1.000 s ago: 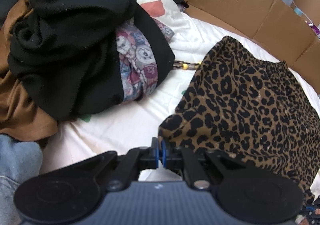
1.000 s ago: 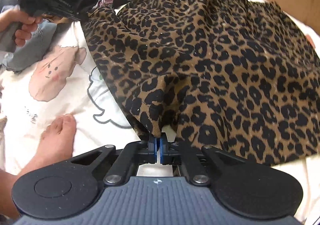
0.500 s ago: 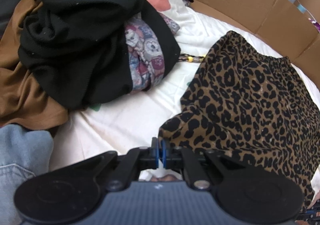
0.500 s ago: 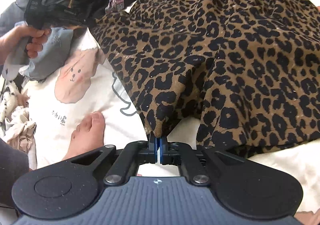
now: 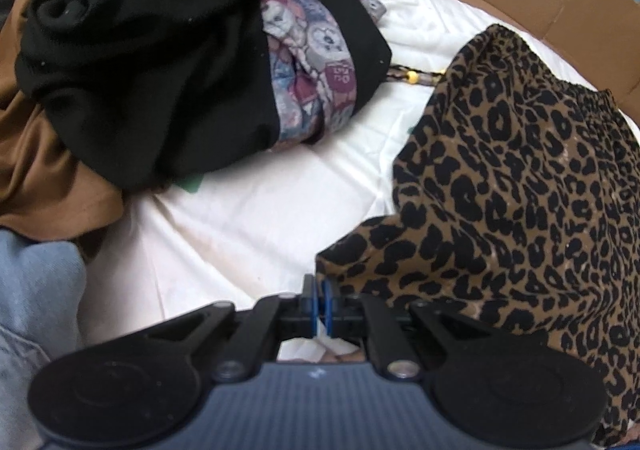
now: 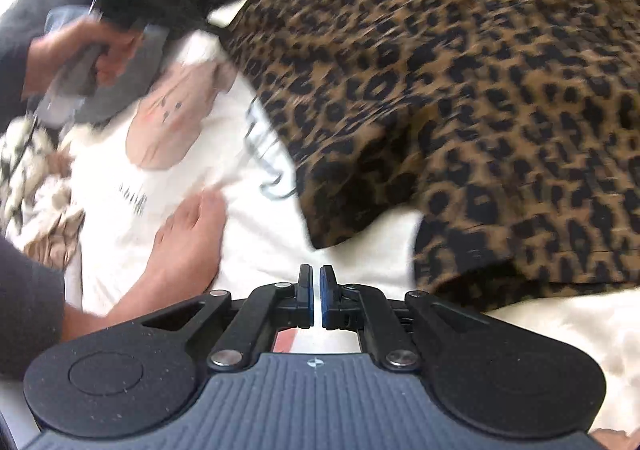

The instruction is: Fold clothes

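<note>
Leopard-print skirt fills upper right of frame, just beyond my right gripper, jaws slightly parted, empty. Left gripper pinches skirt's corner at lower centre.

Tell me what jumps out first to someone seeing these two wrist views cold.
The leopard-print garment dominates, spread over the white bedsheet and filling the right side of both views. The left gripper pinches its near corner, while the right gripper sits just off the cloth with a slim gap between its fingers. A black garment heaps at upper left in the left view.
</note>
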`<state>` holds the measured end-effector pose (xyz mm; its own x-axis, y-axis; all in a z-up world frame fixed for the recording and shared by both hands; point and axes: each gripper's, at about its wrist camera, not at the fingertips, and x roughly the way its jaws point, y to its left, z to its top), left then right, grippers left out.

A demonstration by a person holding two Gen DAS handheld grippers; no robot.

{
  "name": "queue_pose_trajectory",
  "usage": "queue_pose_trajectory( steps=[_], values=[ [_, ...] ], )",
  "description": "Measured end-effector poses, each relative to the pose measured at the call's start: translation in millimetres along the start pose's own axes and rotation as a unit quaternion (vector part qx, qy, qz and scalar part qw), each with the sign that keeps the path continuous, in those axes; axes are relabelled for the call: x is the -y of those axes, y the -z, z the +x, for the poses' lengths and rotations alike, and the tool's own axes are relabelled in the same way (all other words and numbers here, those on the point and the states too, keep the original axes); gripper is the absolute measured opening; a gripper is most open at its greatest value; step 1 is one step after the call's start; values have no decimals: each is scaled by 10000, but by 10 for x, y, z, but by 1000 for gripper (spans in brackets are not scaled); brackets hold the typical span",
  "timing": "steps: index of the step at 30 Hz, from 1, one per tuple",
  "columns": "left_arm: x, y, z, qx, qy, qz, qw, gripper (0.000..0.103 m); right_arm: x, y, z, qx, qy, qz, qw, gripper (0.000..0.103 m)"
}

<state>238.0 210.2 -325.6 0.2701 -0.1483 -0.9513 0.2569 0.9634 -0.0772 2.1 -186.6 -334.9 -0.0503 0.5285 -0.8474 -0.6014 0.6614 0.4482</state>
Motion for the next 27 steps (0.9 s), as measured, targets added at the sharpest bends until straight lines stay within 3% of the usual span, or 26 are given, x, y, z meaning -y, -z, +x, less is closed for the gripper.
queue_pose_trajectory(
  steps=[5, 6, 9, 16, 18, 20, 21, 23, 27],
  values=[
    [-36, 28, -46, -31, -23, -130, 9999, 15, 143, -94, -180, 375, 161, 170, 9990, 6],
    [-41, 35, -57, -30, -18, -144, 9999, 16, 156, -132, -172, 391, 159, 208, 9989, 11],
    [-58, 57, -91, -30, -1, -187, 9998, 16, 167, -227, -182, 495, 167, 231, 9984, 43],
    [-98, 109, -171, -29, 38, -289, 9996, 29, -101, -393, 6, 404, 310, -266, 9983, 51],
    [-104, 120, -175, -29, 59, -337, 9994, 29, -71, -397, 99, 277, 310, -132, 9990, 50],
    [-99, 119, -158, -22, 96, -396, 9992, 30, -59, -384, 164, 171, 310, -101, 9993, 14],
    [-94, 115, -152, -14, 116, -417, 9991, 31, -63, -367, 182, 130, 311, -140, 9993, 2],
    [-74, 105, -138, 8, 123, -403, 9991, 34, -105, -334, 167, 130, 442, -442, 9980, 2],
    [-31, 96, -91, 18, 127, -397, 9991, 34, -114, -288, 106, 113, 419, -477, 9979, 1]
  ],
)
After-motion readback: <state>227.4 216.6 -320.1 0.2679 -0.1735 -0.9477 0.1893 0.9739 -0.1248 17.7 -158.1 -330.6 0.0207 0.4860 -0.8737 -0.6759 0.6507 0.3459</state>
